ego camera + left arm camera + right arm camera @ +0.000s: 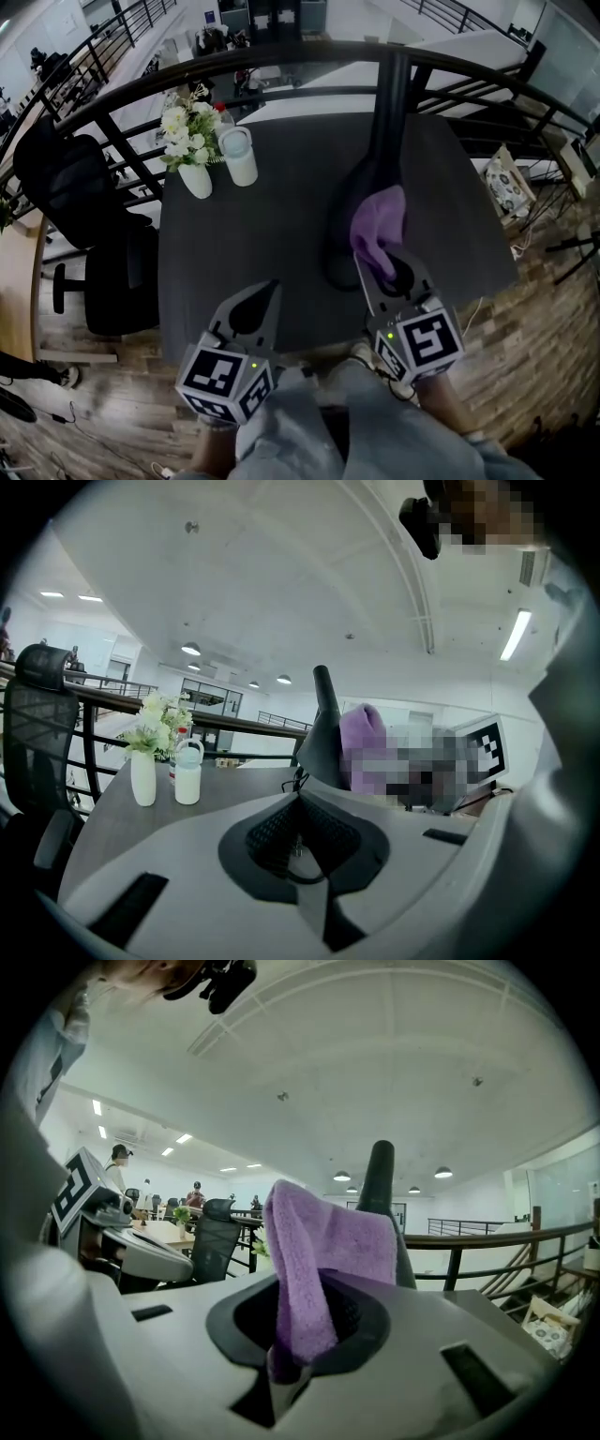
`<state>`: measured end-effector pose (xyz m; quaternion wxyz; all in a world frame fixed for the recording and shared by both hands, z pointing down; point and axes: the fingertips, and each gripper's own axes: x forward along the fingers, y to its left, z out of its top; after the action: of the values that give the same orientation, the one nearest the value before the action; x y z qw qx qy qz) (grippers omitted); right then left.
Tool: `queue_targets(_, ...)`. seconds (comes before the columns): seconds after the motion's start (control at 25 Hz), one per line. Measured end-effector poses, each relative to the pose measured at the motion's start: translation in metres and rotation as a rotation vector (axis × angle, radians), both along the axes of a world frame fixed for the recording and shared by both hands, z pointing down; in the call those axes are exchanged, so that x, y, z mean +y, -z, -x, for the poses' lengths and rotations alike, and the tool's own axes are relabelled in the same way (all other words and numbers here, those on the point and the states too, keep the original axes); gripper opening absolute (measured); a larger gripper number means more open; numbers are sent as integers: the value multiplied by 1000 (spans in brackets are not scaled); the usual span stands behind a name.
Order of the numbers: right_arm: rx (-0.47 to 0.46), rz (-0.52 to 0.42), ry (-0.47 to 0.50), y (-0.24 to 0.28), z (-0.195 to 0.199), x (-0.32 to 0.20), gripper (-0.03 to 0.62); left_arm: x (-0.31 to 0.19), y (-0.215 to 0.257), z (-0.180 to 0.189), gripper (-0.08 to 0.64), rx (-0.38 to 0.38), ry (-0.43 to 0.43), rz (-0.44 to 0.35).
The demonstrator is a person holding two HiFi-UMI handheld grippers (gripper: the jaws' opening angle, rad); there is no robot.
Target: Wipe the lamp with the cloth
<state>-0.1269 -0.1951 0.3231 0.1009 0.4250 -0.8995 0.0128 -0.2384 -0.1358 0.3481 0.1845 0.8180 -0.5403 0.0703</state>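
the right gripper [382, 262] is clamping down on a purple cloth [380, 220]. in the right gripper view the jaws are pinching a folded bit of it and the rest is flopping up and over in front of the camera. in the head view the cloth is lying against the lower body of the black lamp [370, 173], which is standing on the right half of the dark table [281, 216] with its stem going up toward the far edge. the cloth looks like it's touching the lamp, on the side facing the person.

the left gripper [262, 295] is hanging out near the front edge of the table, well apart from the lamp. its jaws are sitting together with nothing between them, going by the left gripper view.

over at the far left corner of the table a white vase [195, 178] with pale flowers is standing just beside a white bottle [239, 155]. a black office chair [56, 178] is sitting off the left side, and a dark railing [281, 56] is curving around behind the table.
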Motion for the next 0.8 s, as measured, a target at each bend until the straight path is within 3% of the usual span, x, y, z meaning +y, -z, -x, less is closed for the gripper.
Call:
queue_targets(0.32, 36, 30, 107, -10, 31, 23, 51, 9, 2, 10, 12, 11, 16, -18)
queue_targets(0.48, 50, 40, 154, -12, 47, 33, 51, 19, -2, 18, 12, 0, 25, 28)
queue_targets(0.8, 108, 35, 162, -9, 70, 28, 51, 30, -6, 32, 12, 18, 56, 28)
